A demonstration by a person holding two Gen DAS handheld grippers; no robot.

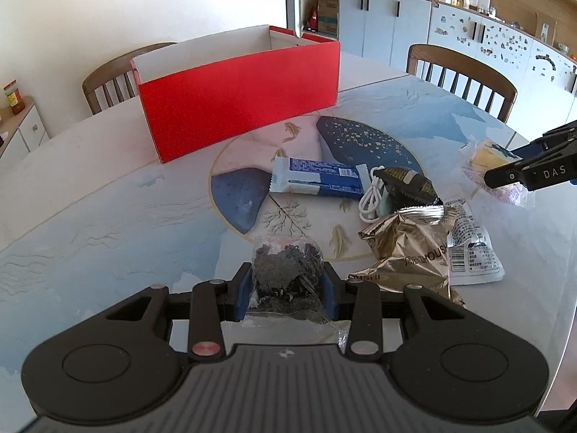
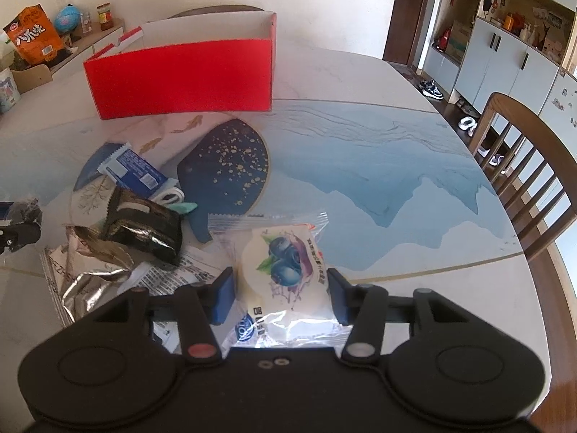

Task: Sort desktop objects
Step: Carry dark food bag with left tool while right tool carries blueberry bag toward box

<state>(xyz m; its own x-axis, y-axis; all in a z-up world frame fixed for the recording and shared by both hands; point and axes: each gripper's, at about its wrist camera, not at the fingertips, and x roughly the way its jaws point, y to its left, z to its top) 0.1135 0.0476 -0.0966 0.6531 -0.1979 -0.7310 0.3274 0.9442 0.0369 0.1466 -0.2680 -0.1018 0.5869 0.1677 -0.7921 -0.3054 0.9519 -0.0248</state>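
Tabletop (image 1: 108,216) with a blue painted pattern carries an open red box (image 1: 238,108) at its far side and, nearer me, a loose heap of a gold foil bag (image 1: 407,252), a blue-and-white wrapper (image 1: 313,180), a dark packet (image 1: 407,184) and a white cable (image 1: 371,198). My left gripper (image 1: 286,288) is closed partway on a clear bag of dark dried bits (image 1: 288,270), just left of the heap. My right gripper (image 2: 281,296) clamps a blueberry-print snack packet (image 2: 285,263) at the heap's right edge.
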